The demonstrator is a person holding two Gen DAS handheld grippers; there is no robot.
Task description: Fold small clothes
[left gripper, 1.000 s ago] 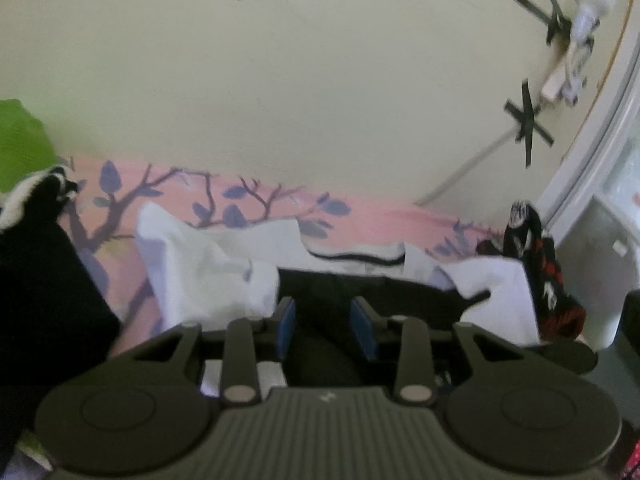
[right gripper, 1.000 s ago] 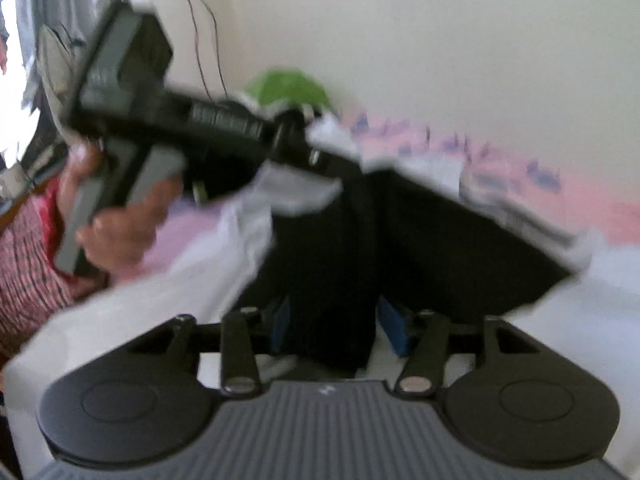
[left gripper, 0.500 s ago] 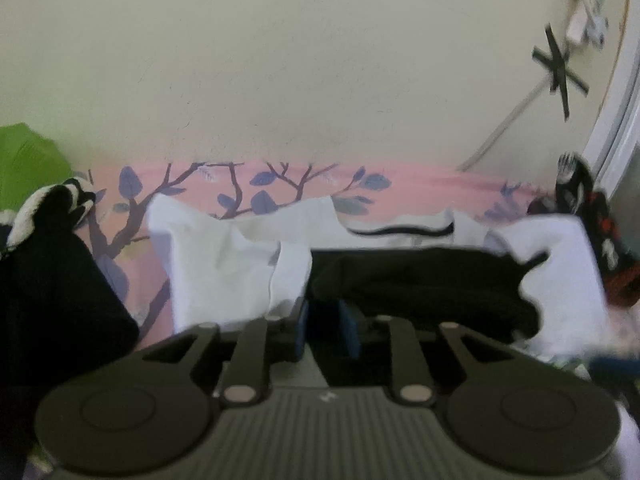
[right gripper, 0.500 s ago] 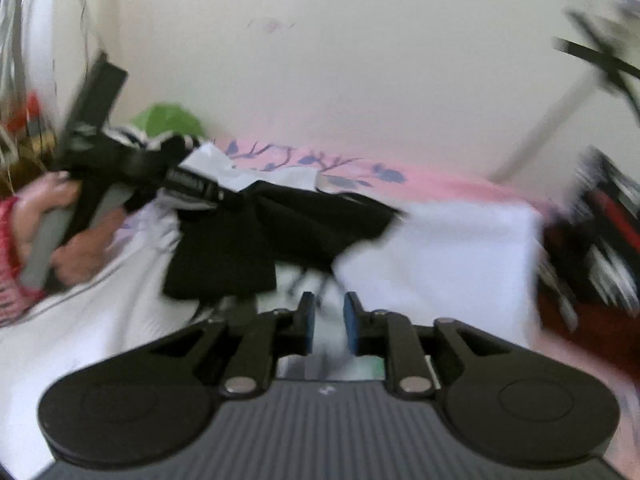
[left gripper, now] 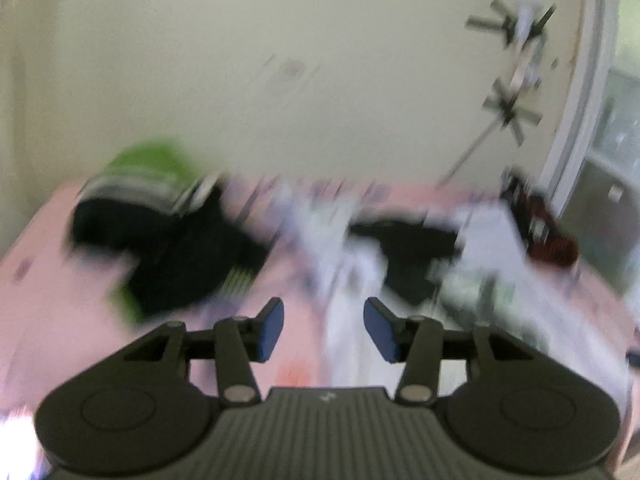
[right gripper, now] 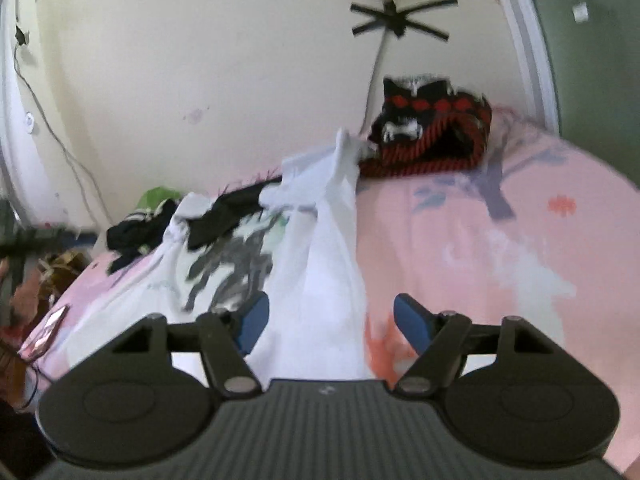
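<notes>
Both grippers, left and right, have let go; jaws now spread, empty. The black cloth has dropped onto the white shirt.

The left hand-held gripper has a dark grey, finely ribbed housing with a small pale mark at its top centre. On either side sits a round black plate with a faint engraved circle. Two black link arms rise from silver rivets near the housing and carry angled fingers faced with blue pads. Black triangular brackets with cut-out windows brace each arm, and smaller silver pins sit at their upper joints.

The right hand-held gripper is built the same: ribbed grey body, pale centre mark, twin black discs, silver rivets, black linkages and blue-padded fingers.
</notes>
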